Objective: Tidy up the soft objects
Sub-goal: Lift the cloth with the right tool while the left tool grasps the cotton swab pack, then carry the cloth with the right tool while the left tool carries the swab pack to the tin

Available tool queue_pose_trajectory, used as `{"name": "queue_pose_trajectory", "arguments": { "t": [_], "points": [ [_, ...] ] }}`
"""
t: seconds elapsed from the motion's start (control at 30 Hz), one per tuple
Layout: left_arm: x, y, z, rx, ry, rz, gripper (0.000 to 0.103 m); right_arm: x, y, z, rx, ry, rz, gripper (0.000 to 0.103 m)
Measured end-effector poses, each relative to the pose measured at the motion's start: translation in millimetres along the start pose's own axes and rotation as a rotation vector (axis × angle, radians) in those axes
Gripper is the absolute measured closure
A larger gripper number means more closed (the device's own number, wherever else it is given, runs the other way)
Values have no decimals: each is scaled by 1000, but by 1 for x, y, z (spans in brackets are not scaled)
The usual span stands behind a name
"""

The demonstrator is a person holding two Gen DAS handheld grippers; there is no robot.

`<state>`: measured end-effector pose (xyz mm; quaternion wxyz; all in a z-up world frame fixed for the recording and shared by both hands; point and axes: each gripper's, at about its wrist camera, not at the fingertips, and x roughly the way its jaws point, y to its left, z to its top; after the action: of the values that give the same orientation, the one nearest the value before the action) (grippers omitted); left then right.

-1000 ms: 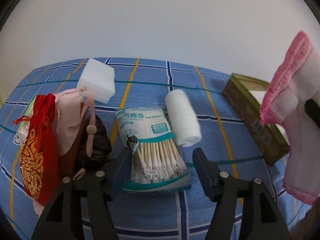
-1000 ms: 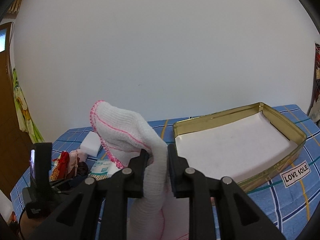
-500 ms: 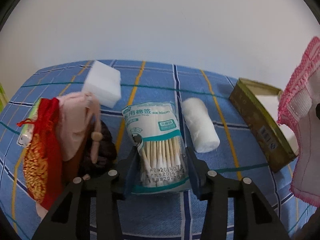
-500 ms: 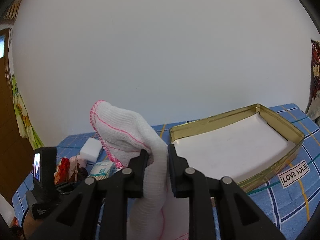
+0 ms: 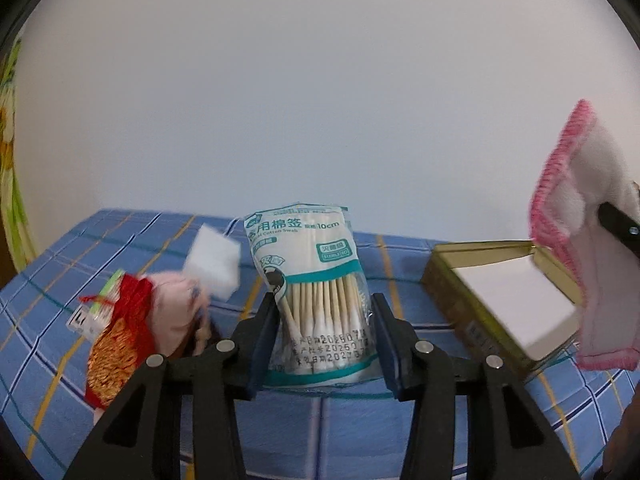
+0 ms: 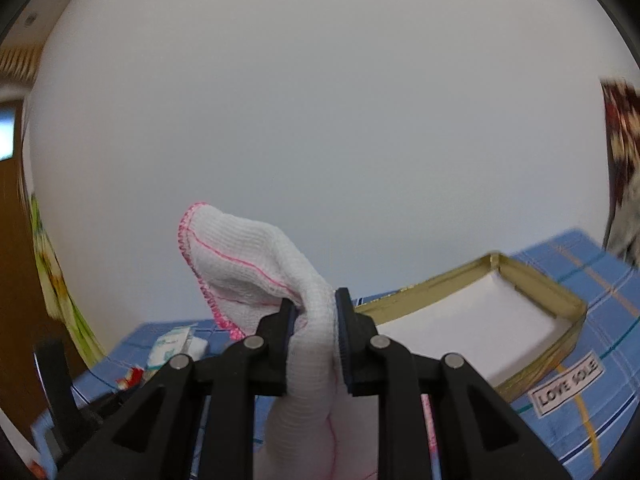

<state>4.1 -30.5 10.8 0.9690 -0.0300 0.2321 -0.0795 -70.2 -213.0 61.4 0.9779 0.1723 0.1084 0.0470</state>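
My left gripper (image 5: pixel 324 316) is shut on a clear pack of cotton swabs (image 5: pixel 312 280) with teal print, held upright above the blue checked cloth (image 5: pixel 120 240). My right gripper (image 6: pixel 314 320) is shut on a white cloth with pink stitched edges (image 6: pixel 248 272), which hangs bunched between the pads. The same cloth (image 5: pixel 592 248) shows at the right edge of the left wrist view. A gold tin with a white lining (image 6: pixel 472 320) lies open behind it to the right, and the tin (image 5: pixel 508 300) also sits to the right of the swab pack.
A white sponge block (image 5: pixel 212 260), a pale pink pouch (image 5: pixel 176 308) and a red and gold pouch (image 5: pixel 116 340) lie at the left on the cloth. A "LOVE SOLE" label (image 6: pixel 568 384) sits in front of the tin. A white wall stands behind.
The left gripper closed on the swab pack and lifted it off the cloth, tilting upward. The white gauze roll is out of view. The right gripper, still holding the cloth, shifted sideways.
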Motion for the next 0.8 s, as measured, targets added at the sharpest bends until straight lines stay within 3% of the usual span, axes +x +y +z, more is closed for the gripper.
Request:
{"name": "queue_pose_trajectory", "arguments": {
  "t": [0.27,0.5,0.8],
  "points": [
    [-4,-31,0,33,-9,-43,55,5,-22,3,103,47,2,83],
    [-1,-26,-3,24,15,-18,55,9,-7,-4,44,88,23,83],
    [6,-2,-11,-9,94,47,55,30,19,-27,-29,207,66,83]
  ]
}}
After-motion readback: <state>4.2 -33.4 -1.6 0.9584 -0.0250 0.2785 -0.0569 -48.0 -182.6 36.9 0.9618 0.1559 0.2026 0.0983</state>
